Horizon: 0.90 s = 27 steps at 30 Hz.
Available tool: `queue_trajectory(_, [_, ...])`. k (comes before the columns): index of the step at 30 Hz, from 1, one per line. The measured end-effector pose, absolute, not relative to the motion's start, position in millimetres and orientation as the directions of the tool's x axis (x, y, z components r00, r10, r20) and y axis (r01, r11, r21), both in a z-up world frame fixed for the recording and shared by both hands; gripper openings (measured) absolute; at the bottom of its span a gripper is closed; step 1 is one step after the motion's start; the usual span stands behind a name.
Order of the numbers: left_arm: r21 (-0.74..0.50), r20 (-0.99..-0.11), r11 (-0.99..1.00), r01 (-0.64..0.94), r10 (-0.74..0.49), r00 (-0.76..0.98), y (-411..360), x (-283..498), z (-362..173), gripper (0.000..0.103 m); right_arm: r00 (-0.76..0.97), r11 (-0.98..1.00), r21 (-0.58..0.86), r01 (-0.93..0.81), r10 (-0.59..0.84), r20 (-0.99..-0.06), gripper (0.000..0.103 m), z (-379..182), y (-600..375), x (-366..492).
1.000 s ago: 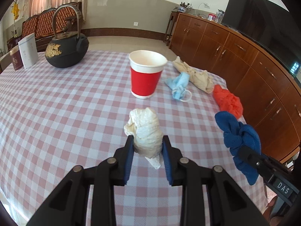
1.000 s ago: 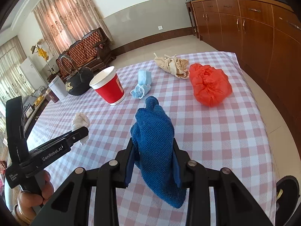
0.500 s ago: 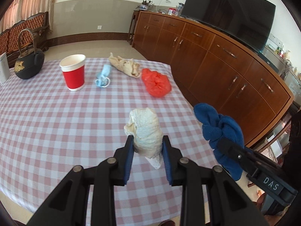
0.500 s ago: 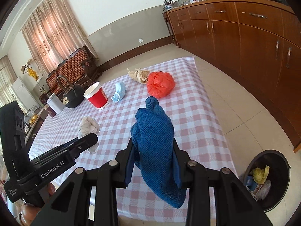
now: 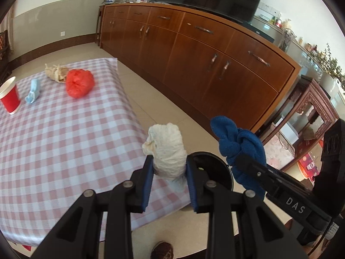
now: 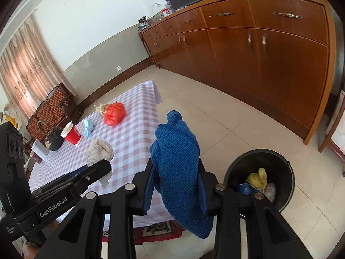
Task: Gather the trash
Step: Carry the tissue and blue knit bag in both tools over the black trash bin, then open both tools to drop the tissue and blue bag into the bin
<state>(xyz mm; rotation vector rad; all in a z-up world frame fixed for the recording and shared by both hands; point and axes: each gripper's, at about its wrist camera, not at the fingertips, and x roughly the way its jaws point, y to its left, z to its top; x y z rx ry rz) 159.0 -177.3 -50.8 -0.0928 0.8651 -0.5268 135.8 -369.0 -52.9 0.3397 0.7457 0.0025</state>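
My left gripper (image 5: 169, 166) is shut on a crumpled white paper wad (image 5: 167, 146), held in the air over the near right corner of the checked table (image 5: 64, 133). The wad also shows in the right wrist view (image 6: 99, 151). My right gripper (image 6: 175, 177) is shut on a blue knitted cloth (image 6: 177, 168), held beyond the table edge, left of a black trash bin (image 6: 258, 177) on the floor. The blue cloth also shows in the left wrist view (image 5: 239, 149). The bin holds yellow and other trash. In the left wrist view the bin (image 5: 212, 170) is mostly hidden behind my fingers.
On the table lie a red plastic bag (image 5: 79, 83), a beige crumpled wad (image 5: 55, 73), a blue face mask (image 5: 32, 93) and a red paper cup (image 5: 9, 98). A black teapot (image 6: 52, 139) stands farther back. A long wooden cabinet (image 5: 204, 60) lines the wall.
Both grippers have swung right, away from the table's middle toward its corner and the floor bin, each still holding its item. The bin is now much closer.
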Motion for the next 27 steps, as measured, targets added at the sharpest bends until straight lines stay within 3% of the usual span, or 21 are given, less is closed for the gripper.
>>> queue_trajectory(14, [-0.267, -0.755, 0.789, 0.553, -0.528, 0.389, -306.1, 147.0, -86.2, 0.031, 0.694, 0.859, 0.347, 0.376, -0.012, -0.72, 0.037, -96.4, -508.5, 79.0])
queue_trajectory(27, [-0.231, -0.828, 0.802, 0.552, -0.459, 0.321, -352.5, 161.5, -140.8, 0.031, 0.594, 0.818, 0.346, 0.46, 0.006, -0.804, 0.037, -162.9, -565.1, 124.7])
